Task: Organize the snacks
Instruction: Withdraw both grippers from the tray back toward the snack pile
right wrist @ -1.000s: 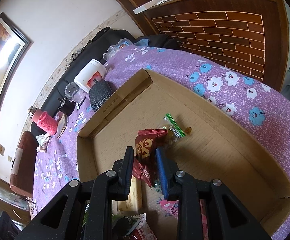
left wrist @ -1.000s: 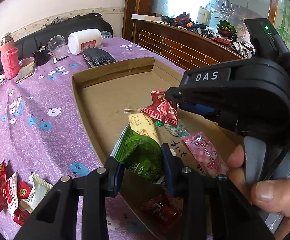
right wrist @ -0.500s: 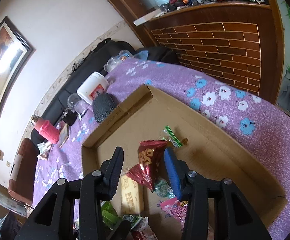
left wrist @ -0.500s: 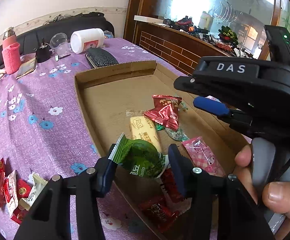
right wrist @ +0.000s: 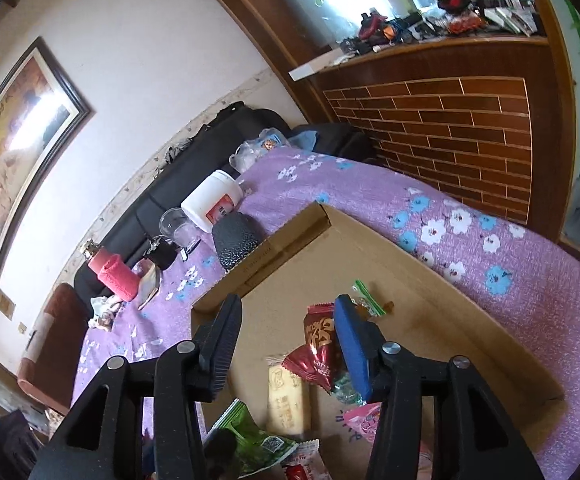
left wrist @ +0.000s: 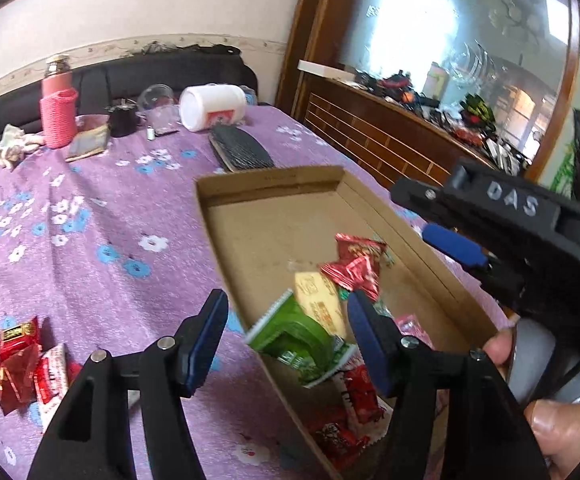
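A shallow cardboard box [left wrist: 274,188] lies on the purple flowered tablecloth. In it lie a green snack packet [left wrist: 294,330], a yellow biscuit packet [left wrist: 318,300], a dark red packet [left wrist: 356,262], a pink packet and small red packets [left wrist: 354,404]. My left gripper [left wrist: 286,328] is open above the box's near edge, the green packet lying free between its fingers. My right gripper [right wrist: 288,338] is open above the box, over the dark red packet [right wrist: 322,344]; its body shows in the left wrist view [left wrist: 502,232]. Several loose snacks [left wrist: 22,360] lie on the cloth at left.
At the table's far end stand a white jar [left wrist: 212,106], a black case [left wrist: 242,152], a pink sleeved bottle [left wrist: 58,112], a glass [left wrist: 156,100] and small clutter. A brick-patterned wooden counter [right wrist: 450,120] runs along the right. A dark sofa is behind.
Both grippers have opened and pulled back upward. The left let go of the green packet, the right let go of the dark red packet; both now lie in the box.
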The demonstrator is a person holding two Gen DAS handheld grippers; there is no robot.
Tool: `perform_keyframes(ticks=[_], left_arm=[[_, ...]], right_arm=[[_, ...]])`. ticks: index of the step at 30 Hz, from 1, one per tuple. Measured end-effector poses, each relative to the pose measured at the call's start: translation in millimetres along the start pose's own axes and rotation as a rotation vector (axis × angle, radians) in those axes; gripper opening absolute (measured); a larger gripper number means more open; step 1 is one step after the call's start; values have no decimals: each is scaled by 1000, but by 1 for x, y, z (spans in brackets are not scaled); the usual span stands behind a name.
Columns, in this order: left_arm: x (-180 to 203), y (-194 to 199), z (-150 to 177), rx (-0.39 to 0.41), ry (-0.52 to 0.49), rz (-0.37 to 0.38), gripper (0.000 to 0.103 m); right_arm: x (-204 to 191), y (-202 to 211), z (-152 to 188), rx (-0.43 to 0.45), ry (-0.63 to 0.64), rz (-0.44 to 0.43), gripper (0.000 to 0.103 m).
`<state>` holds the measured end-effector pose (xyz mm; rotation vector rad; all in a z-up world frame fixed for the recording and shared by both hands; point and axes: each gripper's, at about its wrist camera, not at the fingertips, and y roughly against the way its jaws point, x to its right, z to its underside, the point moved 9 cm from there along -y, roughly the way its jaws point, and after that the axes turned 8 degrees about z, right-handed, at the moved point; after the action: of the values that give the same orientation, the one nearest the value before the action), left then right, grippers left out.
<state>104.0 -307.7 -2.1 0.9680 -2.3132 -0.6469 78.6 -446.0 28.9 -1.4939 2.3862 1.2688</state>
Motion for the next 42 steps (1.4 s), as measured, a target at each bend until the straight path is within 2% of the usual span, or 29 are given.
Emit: perform_keyframes(ticks=[5,19,24,32,36,39,42], left_arm=[[-11,6,-7,13,35,-31,63],[-18,21,-10,-34,88,-58,64],[-37,37,-5,-56,119,-111,64],[-95,88,10,-50,146,-197,64],[-136,117,15,-12,195,-237,64],[-180,136,20,21,266,-290,64],[-224,148,30,35,385,-305,64]], right_arm=[[-5,-1,2,0,20,1,52],[-24,2,10,20,115,-10,52],[-32,1,15,17,147,-22,53],[-61,10,29,21,243,-94,53],[-85,11,50,-10,316,-157,53],[-107,12,73,-64,380,-243,53],[-128,11,103,-152,436,-331,53]])
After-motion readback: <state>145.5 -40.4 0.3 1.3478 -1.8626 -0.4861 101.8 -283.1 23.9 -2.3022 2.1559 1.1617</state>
